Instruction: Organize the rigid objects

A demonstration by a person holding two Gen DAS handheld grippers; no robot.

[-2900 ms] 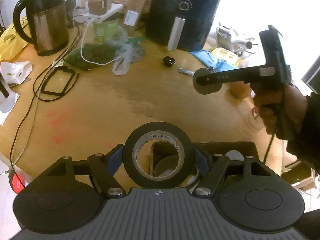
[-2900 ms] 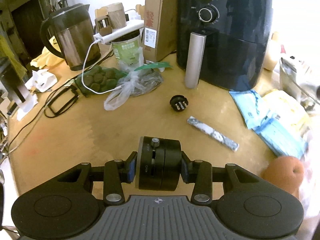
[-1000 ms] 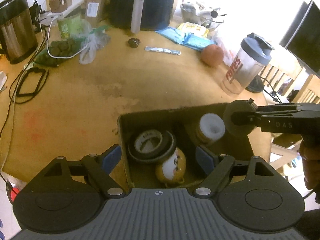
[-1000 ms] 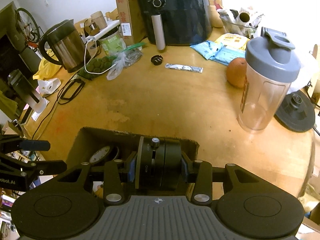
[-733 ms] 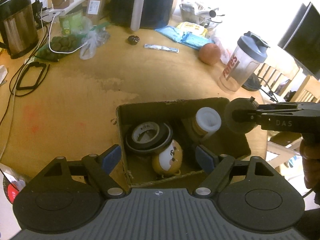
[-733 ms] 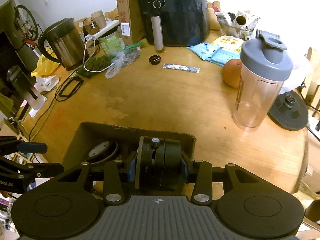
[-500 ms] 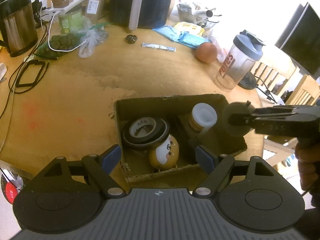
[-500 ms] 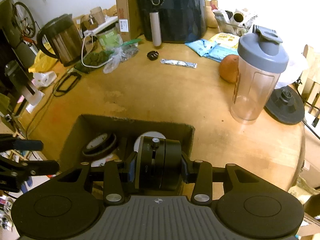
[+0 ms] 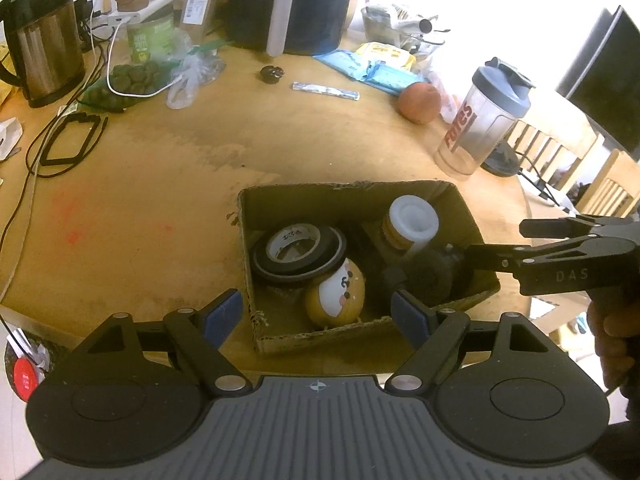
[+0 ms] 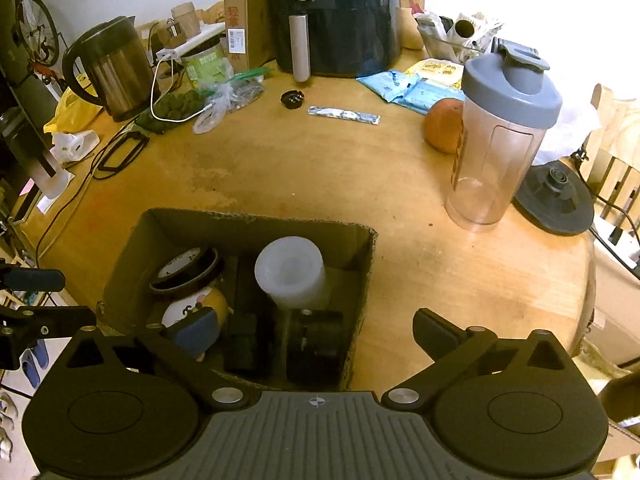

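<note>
An open cardboard box (image 9: 468,216) (image 10: 256,226) sits near the table's front edge. It holds a black tape roll (image 9: 298,250) (image 10: 184,268), a yellow round toy (image 9: 336,298) (image 10: 196,306) and a white-lidded jar (image 9: 410,222) (image 10: 290,270). A black cylinder part (image 9: 432,276) (image 10: 316,344) lies in the box's right corner. My right gripper (image 10: 312,328) (image 9: 496,240) hangs just above that part; its jaws are opening wide and the pads are clear of it. Above the box's near edge my left gripper (image 9: 316,314) stands open and empty.
A shaker bottle (image 10: 500,148), an orange (image 10: 442,124) and a kettle base (image 10: 554,198) stand to the right. An air fryer (image 10: 336,16), a kettle (image 10: 112,68), bags and cables (image 9: 72,140) line the back and left. A foil stick (image 10: 344,114) and a black cap (image 10: 292,99) lie mid-table.
My right gripper's jaws have sprung apart and the black cylinder part has dropped from them into the box. The left gripper, earlier shut on the tape roll, stays open over the box.
</note>
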